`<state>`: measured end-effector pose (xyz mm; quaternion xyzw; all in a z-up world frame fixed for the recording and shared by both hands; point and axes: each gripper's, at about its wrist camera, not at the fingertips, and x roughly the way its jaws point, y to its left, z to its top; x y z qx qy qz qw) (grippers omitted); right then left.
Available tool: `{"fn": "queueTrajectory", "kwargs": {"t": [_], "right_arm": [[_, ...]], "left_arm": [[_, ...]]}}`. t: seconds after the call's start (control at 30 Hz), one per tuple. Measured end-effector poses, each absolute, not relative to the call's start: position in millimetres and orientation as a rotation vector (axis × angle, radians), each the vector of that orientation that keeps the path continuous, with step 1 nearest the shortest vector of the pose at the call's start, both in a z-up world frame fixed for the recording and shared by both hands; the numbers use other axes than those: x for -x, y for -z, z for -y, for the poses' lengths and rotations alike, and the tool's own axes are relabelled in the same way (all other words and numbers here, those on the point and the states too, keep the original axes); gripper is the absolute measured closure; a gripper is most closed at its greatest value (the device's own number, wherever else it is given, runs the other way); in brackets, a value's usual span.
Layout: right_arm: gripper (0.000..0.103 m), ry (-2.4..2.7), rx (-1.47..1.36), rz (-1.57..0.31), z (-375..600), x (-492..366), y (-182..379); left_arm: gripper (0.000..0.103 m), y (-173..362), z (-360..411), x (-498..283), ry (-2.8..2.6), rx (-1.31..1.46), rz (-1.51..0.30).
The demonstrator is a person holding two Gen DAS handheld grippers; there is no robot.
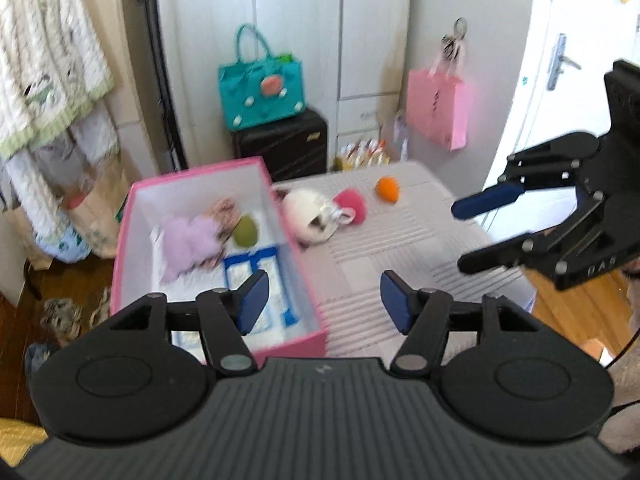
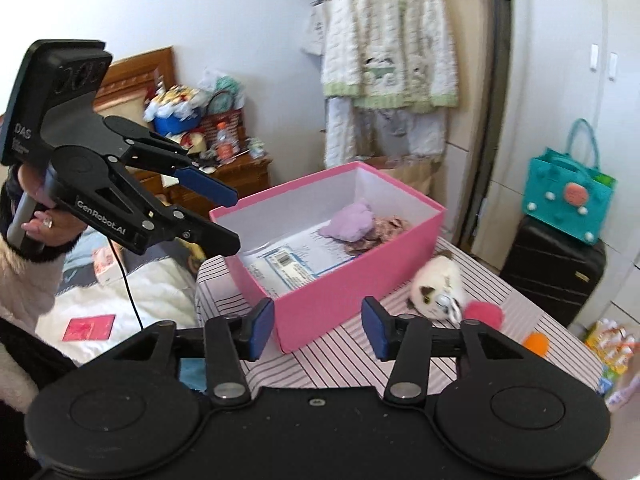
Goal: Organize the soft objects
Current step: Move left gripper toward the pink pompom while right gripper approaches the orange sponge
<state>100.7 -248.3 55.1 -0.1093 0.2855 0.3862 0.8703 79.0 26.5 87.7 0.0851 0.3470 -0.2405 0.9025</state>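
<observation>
A pink box stands open on the striped table. Inside lie a lilac plush, a patterned soft thing, a green ball and printed papers. Beside the box on the table lie a white plush animal, a pink pompom and an orange ball. My left gripper hangs open and empty over the box's near end. My right gripper is open and empty, off the table's right side.
A teal bag sits on a black suitcase behind the table. A pink bag hangs at the right. A quilted garment hangs near the box. A bed lies beyond my left gripper.
</observation>
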Motion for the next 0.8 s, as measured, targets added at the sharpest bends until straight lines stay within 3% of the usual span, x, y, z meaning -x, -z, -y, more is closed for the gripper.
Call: {"fn": "queueTrajectory", "kwargs": {"t": [0.6,0.67,0.8], "right_arm": [[0.030,-0.501,0.251,-0.510,325,-131,-13],[0.029,-0.488,0.225,-0.512,334,-142,-7],[0.029,-0.465,0.158,-0.518,351,-165,5]], "left_arm": [[0.039,-63,66,-94,0.605,-0.091,-0.552],[0.033,-58,78,-99,0.602,-0.106,-0.543],[0.032,-45,100,-113,0.577,-0.139,-0.533]]}}
